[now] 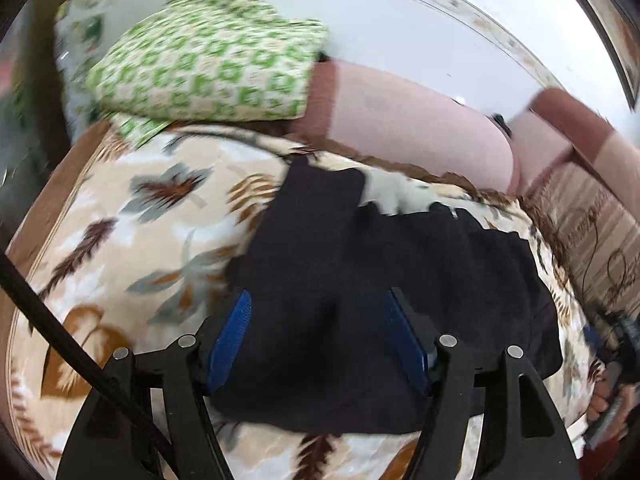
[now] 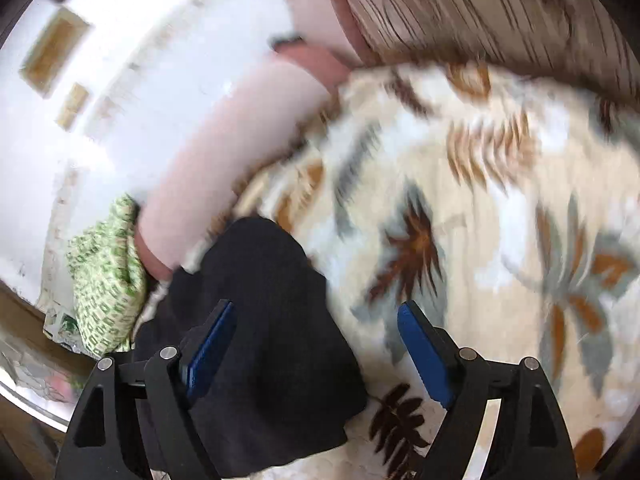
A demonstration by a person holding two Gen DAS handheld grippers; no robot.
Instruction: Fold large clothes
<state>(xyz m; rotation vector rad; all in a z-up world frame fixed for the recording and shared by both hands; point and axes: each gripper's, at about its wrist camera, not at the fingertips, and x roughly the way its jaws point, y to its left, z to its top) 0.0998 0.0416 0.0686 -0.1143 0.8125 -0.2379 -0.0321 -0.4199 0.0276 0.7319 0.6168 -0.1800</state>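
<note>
leaf-print blanket (image 1: 120,216) bears dark garment (image 1: 360,280); both grippers' jaws spread, holding nothing.

Left wrist view: camera sits just behind the left gripper (image 1: 318,336), looking forward and steeply down along its two fingers. Close above the dark folded garment (image 1: 384,280), which lies right under and ahead of the fingertips. Leaf-print blanket (image 1: 132,216) off to the gripper's left, green-patterned cloth (image 1: 208,60) farther ahead, pink bolster (image 1: 408,124) ahead-right.

Right wrist view: camera behind the right gripper (image 2: 316,344), also tilted down, equally near. Garment (image 2: 260,320) under the left finger; blanket (image 2: 500,220) ahead and right.

Both views share the garment, blanket, bolster (image 2: 232,160) and green cloth (image 2: 108,280). Both blurred.
</note>
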